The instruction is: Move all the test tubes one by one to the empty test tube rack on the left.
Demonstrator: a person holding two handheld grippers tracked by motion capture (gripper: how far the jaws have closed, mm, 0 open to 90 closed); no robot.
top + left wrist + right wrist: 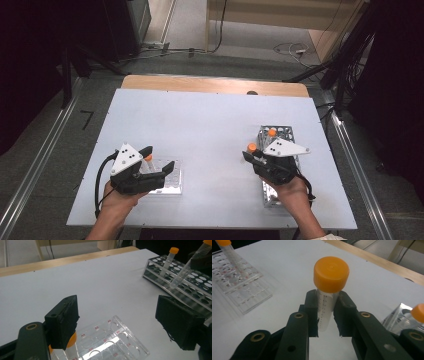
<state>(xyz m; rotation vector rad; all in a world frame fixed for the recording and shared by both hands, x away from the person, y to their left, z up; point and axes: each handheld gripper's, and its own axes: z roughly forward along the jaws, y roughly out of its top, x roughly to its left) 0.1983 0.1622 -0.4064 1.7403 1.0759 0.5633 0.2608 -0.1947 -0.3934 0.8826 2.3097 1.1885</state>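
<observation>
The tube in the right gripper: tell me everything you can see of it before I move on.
The tube is a clear plastic cylinder with printed graduation marks down its side and an orange screw cap; nothing shows inside it. In the right gripper view it stands between the two black jaws of the right gripper, which are clamped on its body below the cap. In the high view it is held near the metal rack, where a second orange-capped tube stands.
</observation>
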